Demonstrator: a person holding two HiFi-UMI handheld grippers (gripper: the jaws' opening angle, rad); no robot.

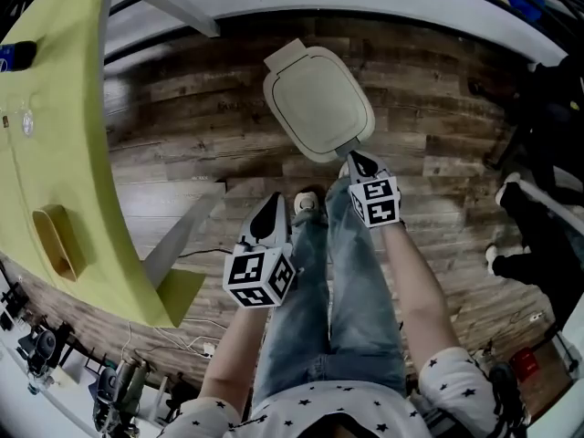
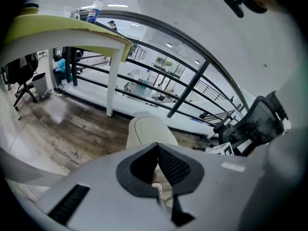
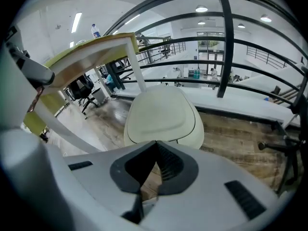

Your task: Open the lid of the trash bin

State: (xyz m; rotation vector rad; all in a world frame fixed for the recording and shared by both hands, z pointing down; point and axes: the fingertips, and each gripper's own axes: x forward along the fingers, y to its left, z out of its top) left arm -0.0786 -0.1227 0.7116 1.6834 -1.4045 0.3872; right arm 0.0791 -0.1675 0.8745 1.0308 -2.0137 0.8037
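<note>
Plainly the trash bin [image 1: 358,137] stands on the floor [image 1: 182,108] just ahead of the person's feet, its cream lid [image 1: 318,103] down and flush. The lid looks like moulded plastic: probably light, stiff and smooth, so slippery on its domed top and better taken at the rim. A small tab [image 1: 290,55] juts from the far edge and may be the hinge side; if so, the near edge, closest to the person, is the place to hook under and lift. The right tongs [image 1: 358,161] hang just over that near edge, jaws pressed together with nothing between them, and whether they touch the lid cannot be told. The left tongs [image 1: 272,206] hover nearer the person's knees, well apart from the bin, likewise closed and empty. The floor is dark wood plank, level and bare round the bin. A yellow-green worktop [image 1: 55,108] on white legs stands to the left, and a black railing [image 3: 226,37] runs behind the bin.
</note>
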